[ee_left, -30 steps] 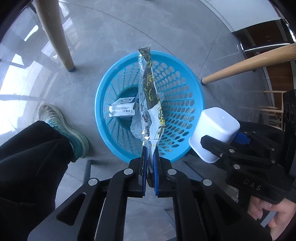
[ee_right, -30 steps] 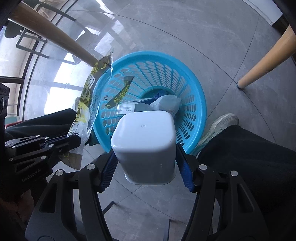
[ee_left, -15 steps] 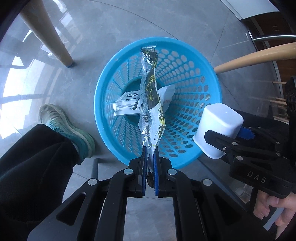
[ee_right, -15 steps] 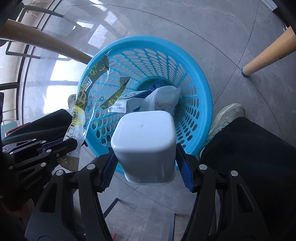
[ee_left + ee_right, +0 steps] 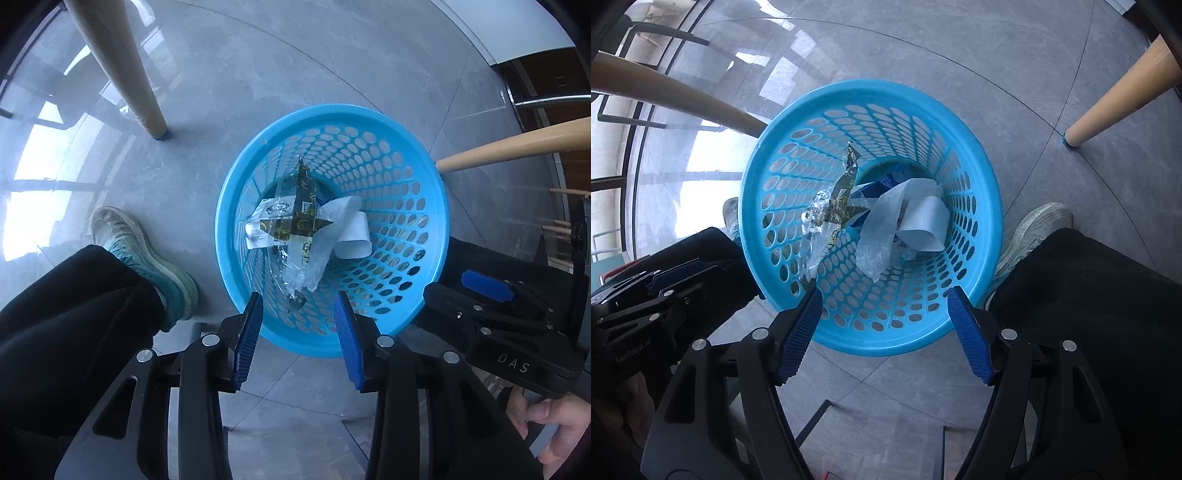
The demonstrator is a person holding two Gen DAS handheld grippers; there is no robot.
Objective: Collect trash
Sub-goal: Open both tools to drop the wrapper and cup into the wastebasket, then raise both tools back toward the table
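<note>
hovering wide and empty, both claws (left claw (image 5: 298, 336), right claw (image 5: 886, 336)) above centre-frame basket (image 5: 424, 177); wrapper (image 5: 295, 218) light, crinkly: pinch its edge.

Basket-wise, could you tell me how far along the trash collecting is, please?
Done: the wrapper and white cup lie inside the basket. In hand: nothing; the left gripper and right gripper are both open above it. No other trash is visible.

Both wrist cameras were aimed steeply down at the blue basket (image 5: 439, 221) (image 5: 991, 206) from close above its near rim, each framed between its own spread jaws; the basket interior and grey floor (image 5: 258, 74) (image 5: 960, 55) were shared.
</note>
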